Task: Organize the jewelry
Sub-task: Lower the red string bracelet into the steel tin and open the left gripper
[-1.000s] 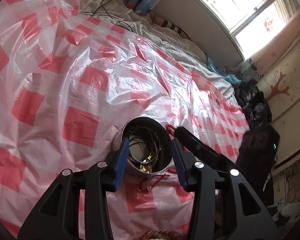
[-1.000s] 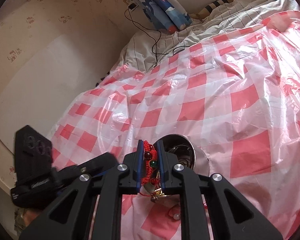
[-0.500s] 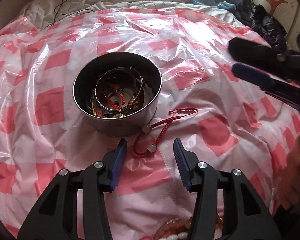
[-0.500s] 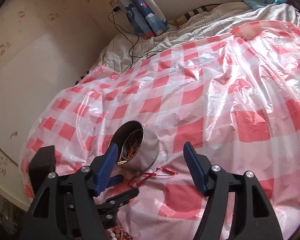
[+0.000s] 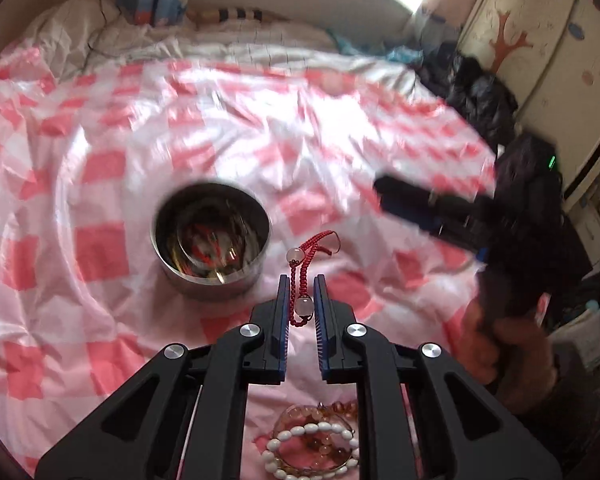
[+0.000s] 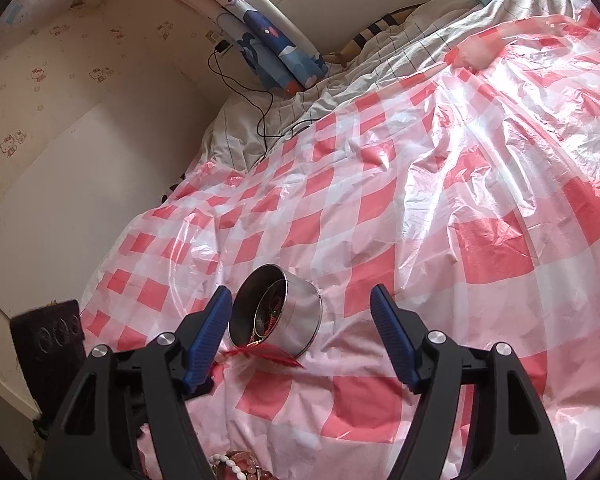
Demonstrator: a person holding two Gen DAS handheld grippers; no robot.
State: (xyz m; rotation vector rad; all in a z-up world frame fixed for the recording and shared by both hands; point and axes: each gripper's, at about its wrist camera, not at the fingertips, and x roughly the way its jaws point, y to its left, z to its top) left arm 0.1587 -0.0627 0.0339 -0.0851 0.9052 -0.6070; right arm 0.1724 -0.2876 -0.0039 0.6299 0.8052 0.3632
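Observation:
A round metal tin (image 5: 210, 248) with several bracelets inside stands on the red-checked plastic sheet (image 5: 100, 168). My left gripper (image 5: 301, 284) is shut on a red cord bracelet (image 5: 302, 272) with pale beads, just right of the tin. My right gripper (image 6: 300, 304) is open and empty, hovering near the tin (image 6: 276, 316); the red cord (image 6: 268, 354) shows in front of it. The right gripper also shows in the left wrist view (image 5: 428, 208), blurred. A white and amber bead bracelet (image 5: 312, 444) lies under the left gripper.
Rumpled white bedding (image 6: 340, 92), a blue patterned pillow (image 6: 276, 52) and a black cable (image 6: 244, 92) lie at the bed's head. Dark clothes (image 5: 476, 92) are piled by the wardrobe. A wall (image 6: 60, 160) borders the bed's left side.
My left gripper moved onto the red cord bracelet and closed on it. My right gripper, which let go of its red bracelet earlier, stays open and has drawn back a little.

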